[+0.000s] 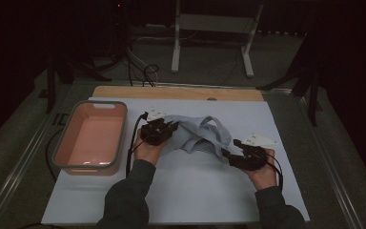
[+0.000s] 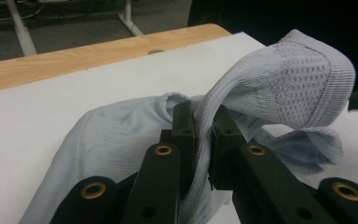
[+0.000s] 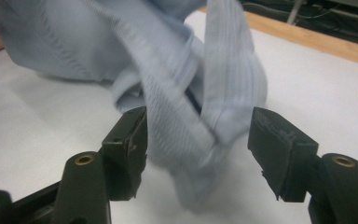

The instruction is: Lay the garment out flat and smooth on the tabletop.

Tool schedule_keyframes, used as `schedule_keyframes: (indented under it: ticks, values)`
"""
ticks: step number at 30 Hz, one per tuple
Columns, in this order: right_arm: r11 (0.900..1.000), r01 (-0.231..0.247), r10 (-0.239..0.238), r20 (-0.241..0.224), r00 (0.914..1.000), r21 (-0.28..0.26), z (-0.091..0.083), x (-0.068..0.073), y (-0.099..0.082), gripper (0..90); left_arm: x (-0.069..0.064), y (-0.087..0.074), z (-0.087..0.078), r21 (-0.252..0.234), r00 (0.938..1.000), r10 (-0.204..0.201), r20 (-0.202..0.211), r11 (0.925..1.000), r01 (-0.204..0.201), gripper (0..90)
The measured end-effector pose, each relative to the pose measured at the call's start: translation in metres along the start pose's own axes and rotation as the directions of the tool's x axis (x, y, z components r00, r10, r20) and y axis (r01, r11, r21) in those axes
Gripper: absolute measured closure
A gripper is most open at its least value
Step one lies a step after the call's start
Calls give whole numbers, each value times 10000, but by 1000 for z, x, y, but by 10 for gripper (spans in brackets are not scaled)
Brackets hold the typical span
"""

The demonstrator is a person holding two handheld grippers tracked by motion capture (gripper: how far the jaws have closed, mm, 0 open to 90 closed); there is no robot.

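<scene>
The pale blue garment (image 1: 201, 136) lies bunched on the white counter (image 1: 181, 191) between both hands, right of the pink bin (image 1: 91, 136). The left tongs (image 2: 204, 128) are clenched on a ribbed strap of it, lifting that edge, probably to spread the cloth. The right tongs (image 3: 198, 135) stand released, cloth between the pads but untouched, likely seeking a new hold.
</scene>
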State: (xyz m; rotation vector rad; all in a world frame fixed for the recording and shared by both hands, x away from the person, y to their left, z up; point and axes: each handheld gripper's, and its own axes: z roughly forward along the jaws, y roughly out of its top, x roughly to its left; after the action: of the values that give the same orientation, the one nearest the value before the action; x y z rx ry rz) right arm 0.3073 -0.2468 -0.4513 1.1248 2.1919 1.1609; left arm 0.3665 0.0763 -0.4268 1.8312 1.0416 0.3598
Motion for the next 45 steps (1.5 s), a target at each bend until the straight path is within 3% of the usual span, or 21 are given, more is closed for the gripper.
schedule_keyframes:
  ticks: [8, 14, 15, 16, 17, 20, 22, 30, 45]
  values:
    - [9989, 31, -28, -66, 10000, 472, 16, 8, -3, 307, 9, 1, -7, -255, 9982, -602, 55, 9979, 603, 845]
    - [9970, 292, -301, 109, 9995, 711, 25, 15, -2, 310, 7, 2, -8, -244, 9977, -650, 213, 9975, 656, 847]
    - [9952, 589, -628, 489, 9968, 783, 34, 21, -2, 431, 5, 2, -7, -209, 9979, -598, 263, 9980, 603, 847]
    - [9950, 607, -650, 525, 9965, 790, 35, 21, -1, 509, 4, 2, -8, -185, 9978, -597, 303, 9980, 602, 847]
    - [9950, 607, -650, 525, 9965, 790, 35, 21, -1, 509, 4, 2, -8, -151, 9976, -607, 332, 9980, 612, 847]
    - [9952, 712, -753, 616, 9953, 667, 36, 20, 1, 754, 3, 3, -10, -4, 9961, -733, 493, 9973, 735, 847]
    - [9961, 715, -745, 575, 9956, 520, 32, 17, 3, 821, 2, 3, -12, 97, 9960, -735, 513, 9973, 731, 847]
    - [9997, -150, 166, 953, 9953, -184, 12, -9, 7, 834, -4, 1, -13, 429, 9948, -482, 899, 9981, 444, 845]
    - [9988, -417, 444, 1135, 9925, -261, 11, -22, 10, 834, -19, 1, -11, 660, 9869, -460, 1545, 9972, 362, 846]
